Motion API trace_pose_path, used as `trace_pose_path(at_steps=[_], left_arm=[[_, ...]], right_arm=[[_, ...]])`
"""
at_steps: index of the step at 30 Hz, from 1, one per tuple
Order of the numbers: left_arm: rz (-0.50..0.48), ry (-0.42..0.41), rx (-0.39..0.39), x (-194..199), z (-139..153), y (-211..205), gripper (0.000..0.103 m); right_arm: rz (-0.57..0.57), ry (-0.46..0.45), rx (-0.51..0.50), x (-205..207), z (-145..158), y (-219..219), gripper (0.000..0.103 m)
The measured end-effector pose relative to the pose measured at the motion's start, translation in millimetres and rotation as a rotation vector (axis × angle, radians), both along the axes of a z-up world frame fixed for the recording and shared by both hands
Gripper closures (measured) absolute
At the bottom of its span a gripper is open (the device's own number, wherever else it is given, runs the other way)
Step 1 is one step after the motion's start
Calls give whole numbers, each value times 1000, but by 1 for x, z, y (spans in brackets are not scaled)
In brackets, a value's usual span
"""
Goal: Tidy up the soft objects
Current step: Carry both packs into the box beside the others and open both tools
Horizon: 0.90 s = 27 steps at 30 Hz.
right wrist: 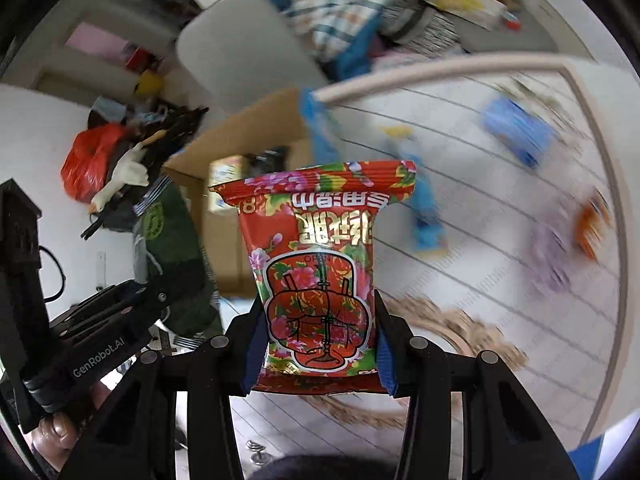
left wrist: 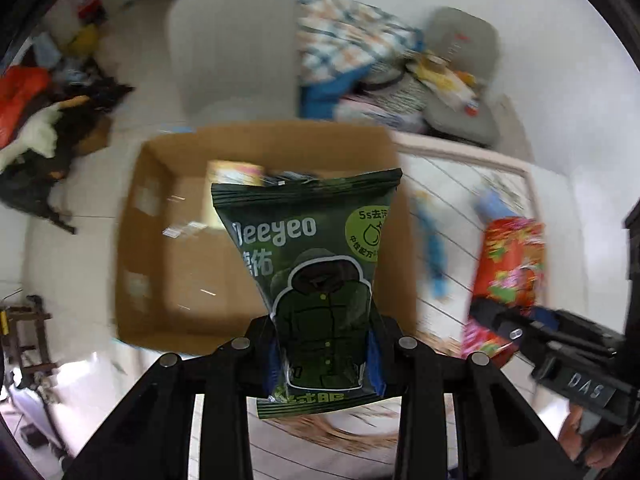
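1. Left wrist view: the left gripper [left wrist: 324,354] has its jaws pinched on a dark green packet [left wrist: 316,280], which hangs over the open cardboard box [left wrist: 136,240] standing on the floor beside the table [left wrist: 552,184].
2. Right wrist view: the right gripper [right wrist: 320,344] has its jaws clamped on a red floral packet [right wrist: 320,264], held above the table edge with the box off to the upper left.
3. Progress, as a judgement: partway. Both hands carry a packet that is not yet in the box, so these two drops are the step in hand.
4. Left to do: several soft items lie on the table, among them a blue packet [right wrist: 516,132], a long blue item [right wrist: 424,216], a purple packet [right wrist: 552,256] and an orange one [right wrist: 592,224] (all blurred, so their exact kind is hard to tell).
5. Box contents: a pale yellow packet [left wrist: 236,172] and something dark beside it sit at the far wall; most of the box floor looks bare, so there is plenty of room.
6. Nothing else in view serves as a container for the packets
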<state>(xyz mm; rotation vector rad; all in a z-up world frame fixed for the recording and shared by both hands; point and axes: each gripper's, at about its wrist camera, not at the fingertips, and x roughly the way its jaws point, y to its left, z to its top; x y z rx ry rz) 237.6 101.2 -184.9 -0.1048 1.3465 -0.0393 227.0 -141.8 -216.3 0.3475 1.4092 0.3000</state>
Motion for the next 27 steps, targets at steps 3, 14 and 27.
trace_pose_path(at_steps=[3,14,27], left_arm=[[38,15,44,23,-10,41,73],[83,161,126,100,-95,120,73],[19,272,148,137,-147,116,71]], right_arm=[[19,-13,-46,28,-4,40,55],[45,63,-216,105,-64,131,55],[34,125,-335,141,-120,143,55]])
